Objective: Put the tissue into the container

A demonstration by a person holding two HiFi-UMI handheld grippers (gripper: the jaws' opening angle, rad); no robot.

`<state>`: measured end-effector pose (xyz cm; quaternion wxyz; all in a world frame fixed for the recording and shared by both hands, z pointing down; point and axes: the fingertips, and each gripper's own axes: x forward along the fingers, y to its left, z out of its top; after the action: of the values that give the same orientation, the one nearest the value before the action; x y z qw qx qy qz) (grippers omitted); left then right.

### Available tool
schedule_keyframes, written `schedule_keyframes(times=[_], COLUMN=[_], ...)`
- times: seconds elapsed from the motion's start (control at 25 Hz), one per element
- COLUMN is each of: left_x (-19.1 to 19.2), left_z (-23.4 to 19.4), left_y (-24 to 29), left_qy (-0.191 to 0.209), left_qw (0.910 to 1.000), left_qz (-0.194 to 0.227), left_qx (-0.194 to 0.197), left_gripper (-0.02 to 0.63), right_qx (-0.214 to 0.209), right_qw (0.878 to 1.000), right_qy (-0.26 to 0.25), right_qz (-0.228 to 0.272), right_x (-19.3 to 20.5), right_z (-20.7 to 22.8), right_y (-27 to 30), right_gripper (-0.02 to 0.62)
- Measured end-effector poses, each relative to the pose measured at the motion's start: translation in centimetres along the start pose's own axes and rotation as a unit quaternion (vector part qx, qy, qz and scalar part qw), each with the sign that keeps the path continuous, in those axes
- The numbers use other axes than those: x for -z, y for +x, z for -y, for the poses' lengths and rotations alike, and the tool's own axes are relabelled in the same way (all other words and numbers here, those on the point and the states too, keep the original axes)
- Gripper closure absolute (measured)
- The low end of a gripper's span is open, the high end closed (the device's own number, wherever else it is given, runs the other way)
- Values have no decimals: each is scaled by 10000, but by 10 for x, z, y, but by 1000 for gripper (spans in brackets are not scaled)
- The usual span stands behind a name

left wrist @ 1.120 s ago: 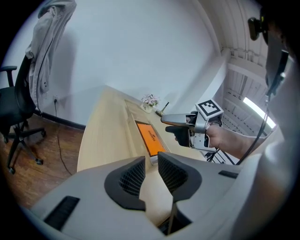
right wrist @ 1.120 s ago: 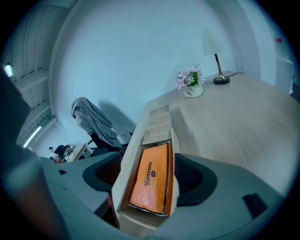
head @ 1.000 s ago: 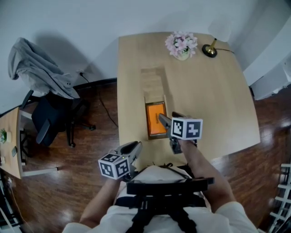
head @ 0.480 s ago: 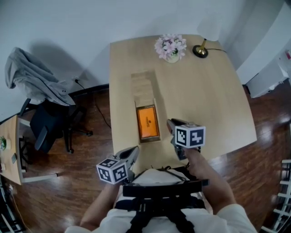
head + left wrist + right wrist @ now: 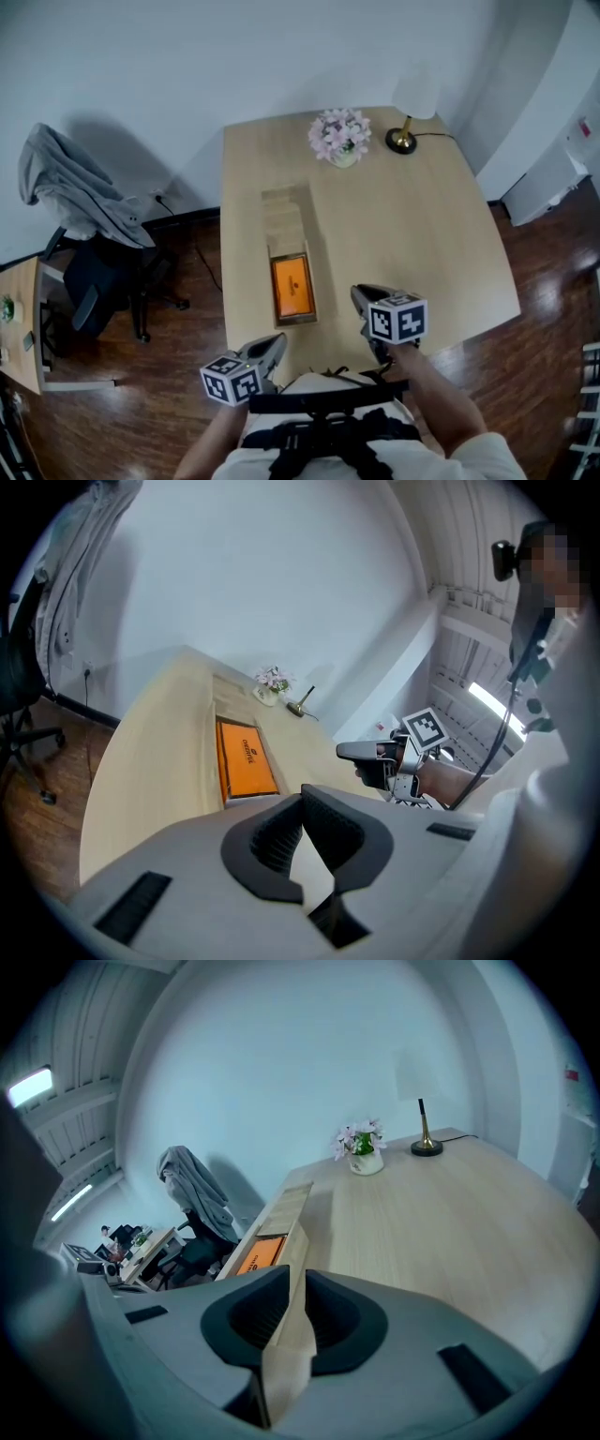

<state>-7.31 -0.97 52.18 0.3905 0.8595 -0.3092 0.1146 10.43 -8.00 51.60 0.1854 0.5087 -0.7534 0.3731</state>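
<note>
Left gripper (image 5: 275,342) hovering, fingers pressing together and gripping nothing. Right gripper (image 5: 362,293) closing — thin slit showing, nothing between fingers. Orange tissue pack (image 5: 292,286) lying inside wooden container (image 5: 284,220) — just ahead of left fingers, ahead-left of right fingers.

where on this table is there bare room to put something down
Widest bare patch: the right half of the table, between the wooden box, the right edge, and the flowers and lamp at the back. A narrow bare strip runs between the box and the left edge. Crowded: the back edge by flowers and lamp.
</note>
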Motion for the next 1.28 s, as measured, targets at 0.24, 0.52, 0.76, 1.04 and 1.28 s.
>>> schedule_keyframes(times=[0.24, 0.52, 0.76, 1.04, 1.28], left_x=[-4, -10, -15, -5, 2], left_z=[21, 34, 51, 59, 64], left_y=[16, 26, 24, 30, 35], left_qy=[128, 300, 407, 488, 515], left_qw=[9999, 9995, 9984, 9977, 9968], left_qz=[14, -8, -53, -268, -399], left_qx=[114, 132, 385, 379, 458], left_gripper=[604, 604, 604, 604, 604], right_qx=[-26, -37, -218, -325, -283], right_qw=[10000, 10000, 9997, 9995, 9991], right_qy=[93, 61, 102, 38, -311], right_qz=[-26, 26, 29, -20, -67], right_x=[7, 15, 25, 33, 36], right_z=[20, 29, 23, 18, 16], right_y=[-20, -40, -44, -44, -47], right_gripper=[558, 592, 592, 592, 592])
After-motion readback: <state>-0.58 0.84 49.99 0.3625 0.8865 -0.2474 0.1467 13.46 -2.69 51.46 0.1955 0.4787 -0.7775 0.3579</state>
